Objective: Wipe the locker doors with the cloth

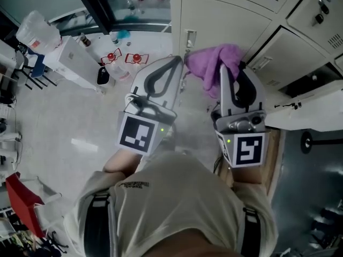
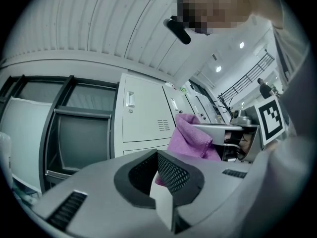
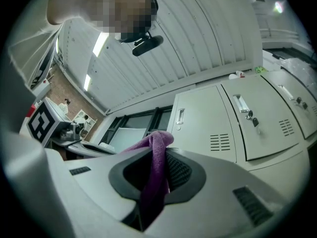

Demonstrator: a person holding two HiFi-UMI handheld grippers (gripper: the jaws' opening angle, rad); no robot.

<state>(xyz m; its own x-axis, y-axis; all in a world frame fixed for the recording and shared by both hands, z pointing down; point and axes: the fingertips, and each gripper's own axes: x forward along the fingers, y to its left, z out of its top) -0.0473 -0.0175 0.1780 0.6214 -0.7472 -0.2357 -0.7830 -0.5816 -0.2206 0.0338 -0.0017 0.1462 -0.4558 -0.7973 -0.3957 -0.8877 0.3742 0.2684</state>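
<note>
A purple cloth (image 1: 213,61) hangs bunched from my right gripper (image 1: 231,68), which is shut on it just in front of the pale grey locker doors (image 1: 225,20). In the right gripper view the cloth (image 3: 154,167) runs down between the jaws of the right gripper (image 3: 161,150), with a handled locker door (image 3: 205,120) beyond. My left gripper (image 1: 178,60) is shut and empty, its tip close to the cloth's left edge. The left gripper view shows its closed jaws (image 2: 157,155), the cloth (image 2: 188,135) to the right and a locker door (image 2: 143,110) behind.
An open locker compartment (image 1: 306,85) gapes at the right. Keys hang from a lock (image 3: 251,116) on another door. On the floor to the left stand a white box (image 1: 72,60), bottles (image 1: 113,63) and a red object (image 1: 21,199). A dark window frame (image 2: 59,133) adjoins the lockers.
</note>
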